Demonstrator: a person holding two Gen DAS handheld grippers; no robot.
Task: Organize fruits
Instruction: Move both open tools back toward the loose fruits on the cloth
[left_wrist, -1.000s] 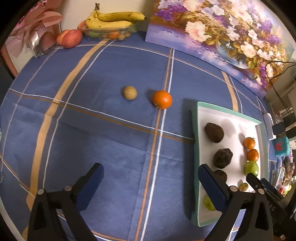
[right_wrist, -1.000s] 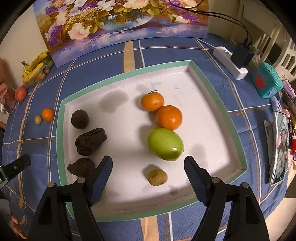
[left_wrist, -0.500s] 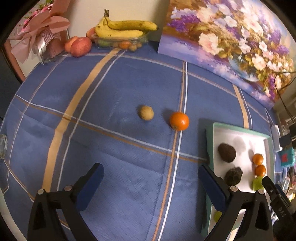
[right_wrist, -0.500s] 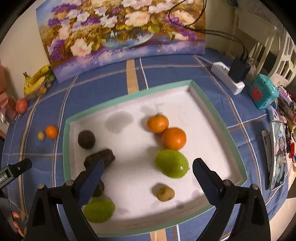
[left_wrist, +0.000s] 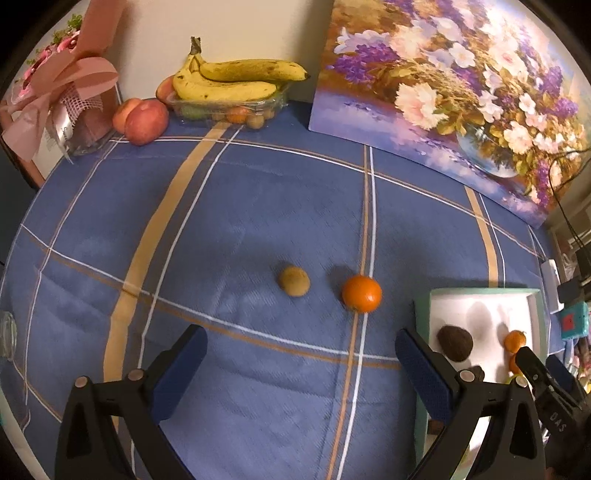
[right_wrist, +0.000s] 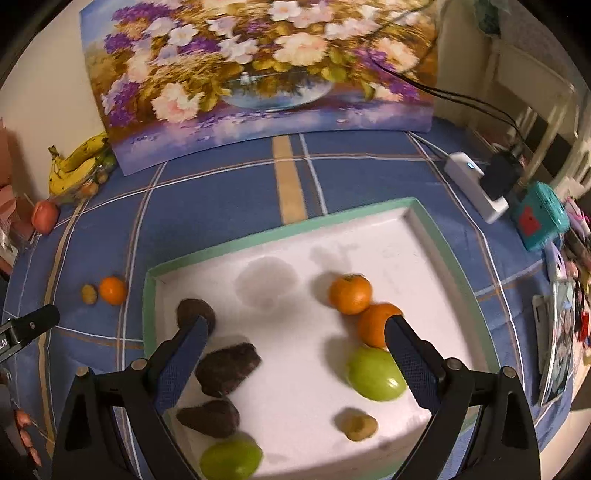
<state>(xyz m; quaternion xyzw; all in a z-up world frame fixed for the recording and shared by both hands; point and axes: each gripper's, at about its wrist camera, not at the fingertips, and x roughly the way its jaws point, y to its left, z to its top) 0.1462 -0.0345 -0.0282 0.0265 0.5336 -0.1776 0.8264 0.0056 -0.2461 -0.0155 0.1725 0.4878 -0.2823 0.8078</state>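
An orange (left_wrist: 361, 294) and a small brown fruit (left_wrist: 294, 281) lie side by side on the blue tablecloth; both also show small in the right wrist view, orange (right_wrist: 113, 290) and brown fruit (right_wrist: 89, 294). My left gripper (left_wrist: 299, 365) is open and empty, just short of them. A white tray with a green rim (right_wrist: 149, 295) holds three dark fruits (right_wrist: 226, 367), two oranges (right_wrist: 349, 293), two green fruits (right_wrist: 375, 373) and a small brown fruit (right_wrist: 357, 426). My right gripper (right_wrist: 293, 354) is open and empty above the tray.
Bananas on a clear container (left_wrist: 232, 86) and peaches (left_wrist: 146, 120) stand at the far edge beside a pink-ribboned gift (left_wrist: 55, 107). A flower painting (right_wrist: 258, 70) leans at the back. A white power strip (right_wrist: 476, 186) and a teal device (right_wrist: 543, 216) lie right of the tray.
Both grippers have drawn back and up. In the left view the loose orange and brown fruit have slid lower and the tray to the right edge. In the right view the tray's fruits have moved down.
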